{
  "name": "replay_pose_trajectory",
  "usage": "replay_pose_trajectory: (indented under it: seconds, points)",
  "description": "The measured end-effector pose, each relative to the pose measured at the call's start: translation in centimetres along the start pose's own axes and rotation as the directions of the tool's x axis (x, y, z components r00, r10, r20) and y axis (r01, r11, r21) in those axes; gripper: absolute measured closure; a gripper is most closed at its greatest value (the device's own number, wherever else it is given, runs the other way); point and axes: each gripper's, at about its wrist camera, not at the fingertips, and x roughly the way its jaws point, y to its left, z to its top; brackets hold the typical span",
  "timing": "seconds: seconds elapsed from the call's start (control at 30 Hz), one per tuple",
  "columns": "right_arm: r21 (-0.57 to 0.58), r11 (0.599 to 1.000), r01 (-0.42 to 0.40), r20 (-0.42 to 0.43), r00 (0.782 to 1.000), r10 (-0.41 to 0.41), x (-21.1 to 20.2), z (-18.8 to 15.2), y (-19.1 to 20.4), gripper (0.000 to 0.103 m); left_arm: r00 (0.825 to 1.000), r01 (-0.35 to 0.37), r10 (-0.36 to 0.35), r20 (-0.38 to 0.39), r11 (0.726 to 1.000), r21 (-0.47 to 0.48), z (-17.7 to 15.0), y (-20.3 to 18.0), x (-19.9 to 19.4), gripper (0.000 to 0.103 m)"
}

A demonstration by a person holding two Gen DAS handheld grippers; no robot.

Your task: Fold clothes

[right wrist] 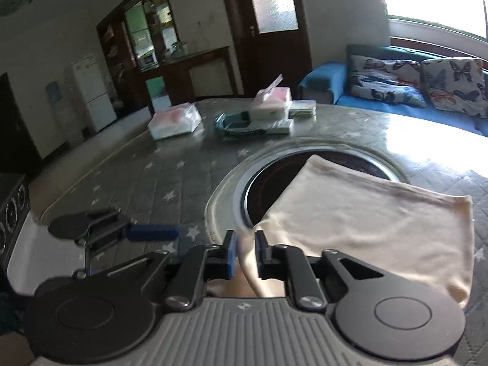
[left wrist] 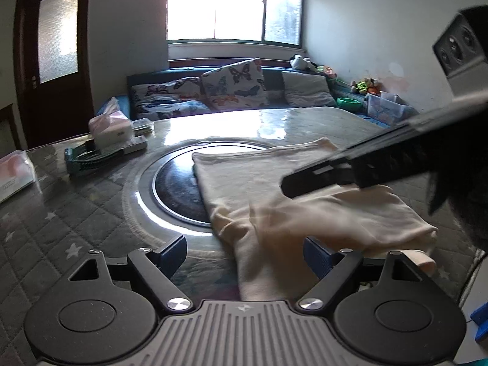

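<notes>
A cream garment (left wrist: 305, 201) lies partly folded on the quilted table, over the edge of a round dark inset (left wrist: 177, 189). My left gripper (left wrist: 245, 254) is open, its blue pads on either side of a strip of the garment near the table's front. My right gripper (right wrist: 245, 251) has its jaws nearly closed around a bunched edge of the same garment (right wrist: 366, 222), lifting it. The right gripper's body (left wrist: 381, 164) crosses the left wrist view above the cloth. The left gripper (right wrist: 122, 231) shows at the left in the right wrist view.
A tissue box (left wrist: 109, 128) on a flat tray and a wrapped packet (left wrist: 15, 174) sit on the far left of the table (left wrist: 76, 213). A sofa with butterfly cushions (left wrist: 231, 85) stands behind, under the window. The round inset rim (right wrist: 231, 189) lies beside the cloth.
</notes>
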Motion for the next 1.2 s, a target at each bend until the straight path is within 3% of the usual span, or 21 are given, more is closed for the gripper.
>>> replay_pose_trajectory:
  seconds: [0.13, 0.23, 0.43, 0.5, 0.7, 1.1, 1.2]
  points:
    - [-0.018, 0.999, 0.028, 0.004, 1.0, -0.028, -1.4, -0.4, -0.5, 0.087, 1.0, 0.003, -0.003, -0.007, 1.0, -0.003, -0.1, 0.1, 0.2, 0.028]
    - [-0.032, 0.994, 0.104, -0.017, 0.994, -0.105, -3.3, -1.0, -2.3, 0.08, 1.0, 0.021, -0.021, -0.013, 1.0, 0.012, -0.1, -0.4, 0.5, 0.043]
    - [-0.052, 0.968, 0.247, -0.105, 0.962, -0.251, -6.9, -4.4, -5.6, 0.069, 0.998, 0.054, -0.051, -0.048, 0.997, 0.061, 0.0, -2.0, 2.2, 0.061]
    - [-0.066, 0.96, 0.271, -0.139, 0.951, -0.278, -7.7, -5.8, -6.0, 0.062, 0.996, 0.058, -0.052, -0.072, 0.995, 0.076, -0.1, -2.4, 2.7, 0.072]
    - [-0.097, 0.953, 0.288, -0.195, 0.933, -0.302, -7.9, -9.0, -6.0, 0.056, 0.997, 0.033, -0.025, -0.076, 0.994, 0.103, 0.0, -3.1, 2.9, 0.098]
    - [-0.125, 0.913, 0.388, -0.141, 0.904, -0.404, -8.3, -10.8, -6.6, 0.053, 0.995, 0.061, -0.072, 0.072, 0.989, 0.135, 5.0, -4.7, -0.7, 0.099]
    - [-0.106, 0.911, 0.399, -0.143, 0.9, -0.411, -9.2, -11.0, -7.1, 0.052, 0.997, 0.068, -0.073, 0.036, 0.989, 0.128, 4.5, -4.2, -0.7, 0.098]
